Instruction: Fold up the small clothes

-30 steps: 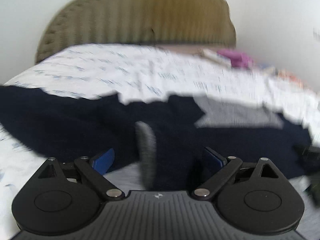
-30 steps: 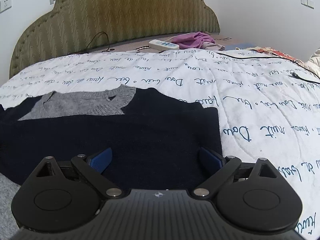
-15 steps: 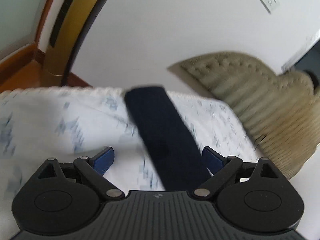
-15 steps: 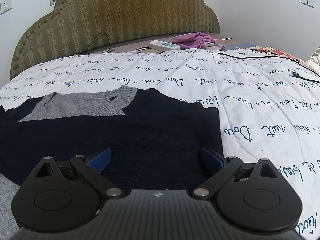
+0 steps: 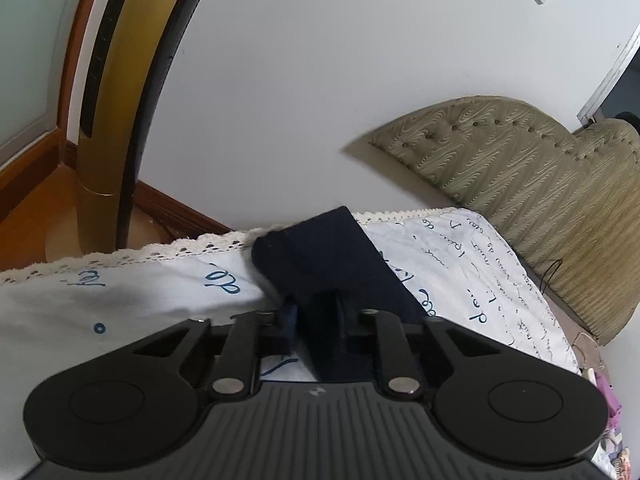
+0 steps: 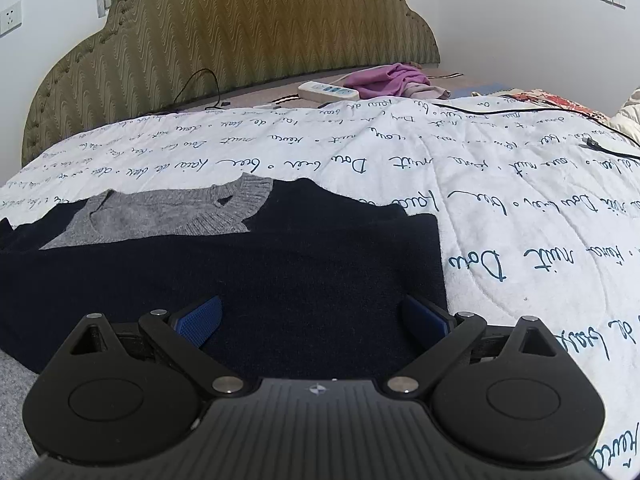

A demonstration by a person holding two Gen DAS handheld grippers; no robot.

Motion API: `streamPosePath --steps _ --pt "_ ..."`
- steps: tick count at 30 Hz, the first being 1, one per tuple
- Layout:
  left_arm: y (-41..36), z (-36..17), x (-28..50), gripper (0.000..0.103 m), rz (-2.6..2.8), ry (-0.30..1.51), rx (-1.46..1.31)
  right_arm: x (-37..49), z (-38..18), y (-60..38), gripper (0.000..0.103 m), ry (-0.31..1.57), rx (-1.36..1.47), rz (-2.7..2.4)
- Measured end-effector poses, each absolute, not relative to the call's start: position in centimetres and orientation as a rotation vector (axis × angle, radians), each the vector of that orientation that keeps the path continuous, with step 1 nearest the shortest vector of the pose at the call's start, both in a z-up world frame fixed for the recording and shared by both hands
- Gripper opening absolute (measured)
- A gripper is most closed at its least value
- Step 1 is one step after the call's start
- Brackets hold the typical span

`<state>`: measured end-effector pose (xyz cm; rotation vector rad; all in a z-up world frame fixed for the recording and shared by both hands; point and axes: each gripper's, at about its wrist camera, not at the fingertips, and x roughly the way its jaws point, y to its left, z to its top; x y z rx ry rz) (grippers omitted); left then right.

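Navy knit made up nearly all of the sweater (image 6: 256, 276), which lay spread flat on the quilt (image 6: 520, 184) toward the near edge of the bed, its grey collar (image 6: 168, 216) pointing at the headboard (image 6: 224, 36). The body showed no fold across it. The right-hand side already ended in a straight vertical edge with no sleeve sticking out, so that sleeve looked turned in, though the view did not show it outright.

The sleeve (image 5: 320, 256) on the other side ran out as a long navy strip to the lace-trimmed side edge of the bed, its cuff reaching that trim. The left gripper (image 5: 316, 320) had just been closing, and its jaws stood together, pinching this sleeve partway along with the cloth plainly between them. The right gripper (image 6: 312, 320) hung low over the sweater's lower half with its blue pads (image 6: 200, 318) wide apart and nothing between them; whether they touched the knit could not be told.

By my reckoning the fold was at an early stage. The pinched sleeve had yet to be carried across the body, and after that the body itself remained to be doubled over. A purple garment (image 6: 388, 80) by the headboard, beside a power strip (image 6: 328, 90), lay bunched and unfolded.
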<state>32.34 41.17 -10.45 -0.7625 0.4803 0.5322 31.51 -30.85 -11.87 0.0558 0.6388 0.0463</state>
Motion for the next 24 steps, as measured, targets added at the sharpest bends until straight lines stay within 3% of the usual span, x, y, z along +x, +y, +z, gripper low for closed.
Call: streamPosePath --steps 3,11,17,24 --pt "40.8 -10.0 32.2 0.004 0.536 0.480 -0.731 31.5 -11.9 -30.8 0.097 0.637 0.060 0.046" --pt "35.3 -4.6 31.6 0.003 0.471 0.382 -0.517 31.4 -11.9 -30.9 0.097 0.633 0.072 0.048" --pt "23.3 -0.6 30.5 0.003 0.186 0.312 -0.285 31.3 -11.8 -31.1 0.097 0.628 0.086 0.051" --pt "5.9 -2.0 28.5 0.003 -0.129 0.330 -0.025 31.3 -11.8 -31.2 0.097 0.624 0.101 0.055"
